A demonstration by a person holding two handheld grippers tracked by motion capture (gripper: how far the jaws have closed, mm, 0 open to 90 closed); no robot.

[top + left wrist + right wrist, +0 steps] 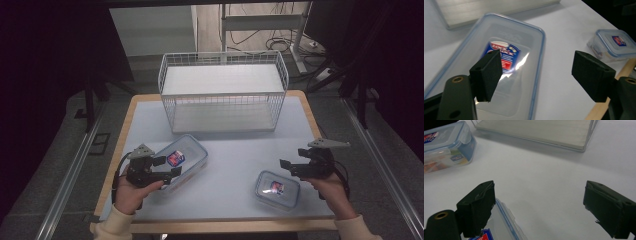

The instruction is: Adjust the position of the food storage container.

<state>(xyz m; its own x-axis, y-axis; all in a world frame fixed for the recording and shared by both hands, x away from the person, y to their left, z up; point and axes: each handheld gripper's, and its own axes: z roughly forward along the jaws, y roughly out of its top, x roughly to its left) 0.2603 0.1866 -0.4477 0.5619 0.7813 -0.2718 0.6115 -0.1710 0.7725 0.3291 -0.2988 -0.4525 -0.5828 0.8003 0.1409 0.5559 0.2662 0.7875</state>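
Large container (181,161) — long axis diagonal

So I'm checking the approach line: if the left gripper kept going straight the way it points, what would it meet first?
Most likely the big box: the left gripper looks down on its lid, one open jaw over the label, the other over bare table. How far above the lid it hangs is hard to tell.

Both containers, large (183,159) and small (277,189), are clear glossy plastic with blue-trimmed lids and shiny printed labels. Basket (223,91): white coated wire. Table (240,155): smooth matt pale top, wood edge; jaw pads matt black foam.
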